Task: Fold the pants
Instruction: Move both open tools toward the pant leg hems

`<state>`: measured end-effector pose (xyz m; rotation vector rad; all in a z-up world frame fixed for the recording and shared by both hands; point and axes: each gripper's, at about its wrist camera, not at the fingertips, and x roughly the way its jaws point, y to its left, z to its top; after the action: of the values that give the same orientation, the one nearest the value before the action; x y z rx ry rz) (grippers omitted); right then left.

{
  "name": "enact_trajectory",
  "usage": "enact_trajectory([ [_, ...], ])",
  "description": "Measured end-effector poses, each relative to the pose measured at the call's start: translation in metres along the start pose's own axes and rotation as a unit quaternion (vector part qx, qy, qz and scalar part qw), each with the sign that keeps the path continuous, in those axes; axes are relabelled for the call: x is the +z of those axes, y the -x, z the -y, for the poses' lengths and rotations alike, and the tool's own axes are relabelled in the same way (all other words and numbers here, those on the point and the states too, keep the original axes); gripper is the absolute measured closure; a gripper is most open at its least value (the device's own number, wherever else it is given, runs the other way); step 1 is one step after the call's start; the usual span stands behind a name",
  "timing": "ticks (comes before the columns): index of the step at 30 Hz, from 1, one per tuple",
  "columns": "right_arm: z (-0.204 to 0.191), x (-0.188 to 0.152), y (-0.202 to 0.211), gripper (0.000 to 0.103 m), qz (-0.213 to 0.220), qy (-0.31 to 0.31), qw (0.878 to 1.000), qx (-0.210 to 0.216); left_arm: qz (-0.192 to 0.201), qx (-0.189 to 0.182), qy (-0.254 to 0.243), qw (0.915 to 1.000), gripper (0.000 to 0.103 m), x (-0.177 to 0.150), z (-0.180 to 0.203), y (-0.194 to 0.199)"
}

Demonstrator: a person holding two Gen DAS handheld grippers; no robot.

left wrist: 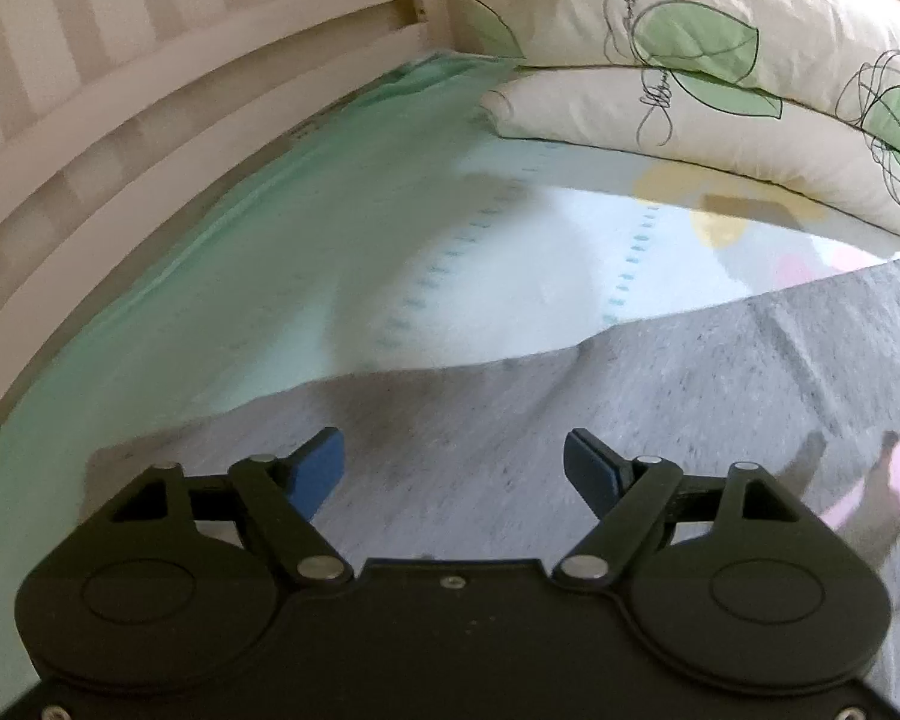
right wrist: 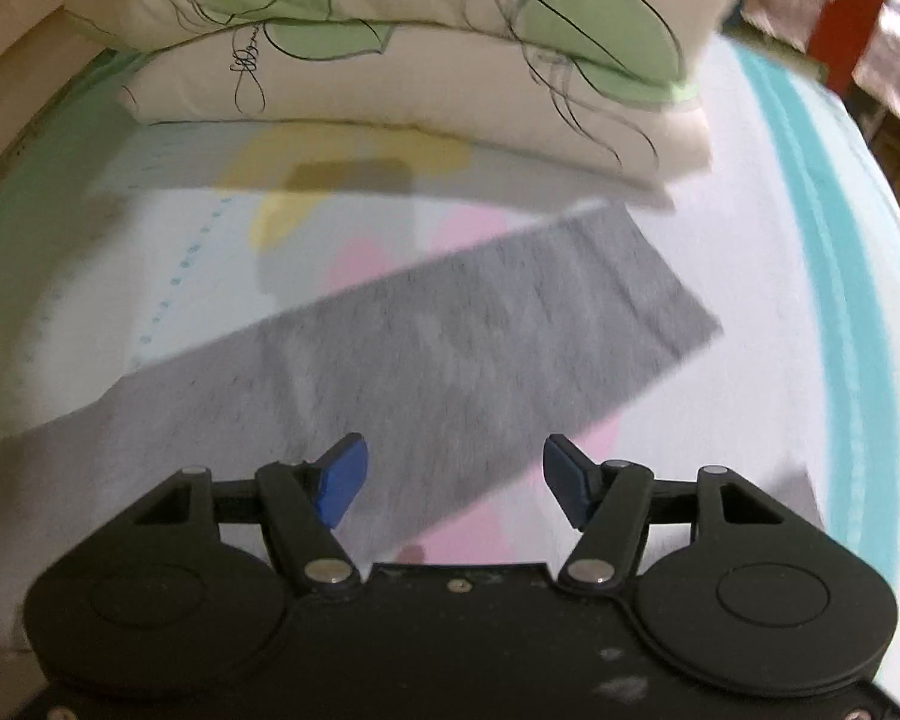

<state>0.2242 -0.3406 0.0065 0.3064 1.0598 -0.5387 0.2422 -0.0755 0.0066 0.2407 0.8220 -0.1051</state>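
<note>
Grey pants [left wrist: 570, 420] lie flat on the bed sheet [left wrist: 330, 228]. In the right wrist view a grey leg [right wrist: 450, 348] stretches away toward the pillows, its hem end at the far right. My left gripper [left wrist: 453, 471] is open and empty, hovering just above the grey fabric. My right gripper [right wrist: 455, 480] is open and empty, above the near edge of the leg, with its right finger [right wrist: 564, 480] over the pink patch of sheet.
Two stacked white pillows with green leaves [left wrist: 720, 78] [right wrist: 420, 60] lie at the head of the bed. A wooden slatted bed rail [left wrist: 150, 90] runs along the left. The bed's right edge [right wrist: 870, 300] drops off to the floor.
</note>
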Motion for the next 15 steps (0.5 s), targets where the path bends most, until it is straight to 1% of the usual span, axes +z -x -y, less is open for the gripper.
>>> enact_trajectory([
  [2,-0.001,0.002,-0.013,0.038,0.007,0.002,1.0,-0.003,-0.005,-0.001,0.0,1.0,0.022,0.003,0.0,-0.01],
  [4,-0.001,0.003,-0.029,0.038,0.001,0.006,1.0,0.0,-0.016,-0.005,0.004,0.9998,0.025,0.002,-0.003,-0.02],
  [7,-0.001,0.007,-0.05,0.038,-0.005,0.001,1.0,-0.004,-0.036,-0.011,0.012,0.9992,0.025,0.0,-0.014,-0.035],
  [12,-0.003,0.012,-0.066,0.038,-0.006,0.004,1.0,0.005,-0.068,0.022,0.031,0.9969,0.026,-0.012,-0.041,-0.057],
  [14,0.009,0.018,-0.071,0.038,-0.004,-0.001,1.0,0.007,-0.081,0.03,0.042,0.9954,0.026,-0.017,-0.054,-0.063],
  [15,0.019,0.021,-0.073,0.038,-0.002,-0.008,1.0,-0.002,-0.087,0.033,0.046,0.9945,0.026,-0.021,-0.059,-0.066],
])
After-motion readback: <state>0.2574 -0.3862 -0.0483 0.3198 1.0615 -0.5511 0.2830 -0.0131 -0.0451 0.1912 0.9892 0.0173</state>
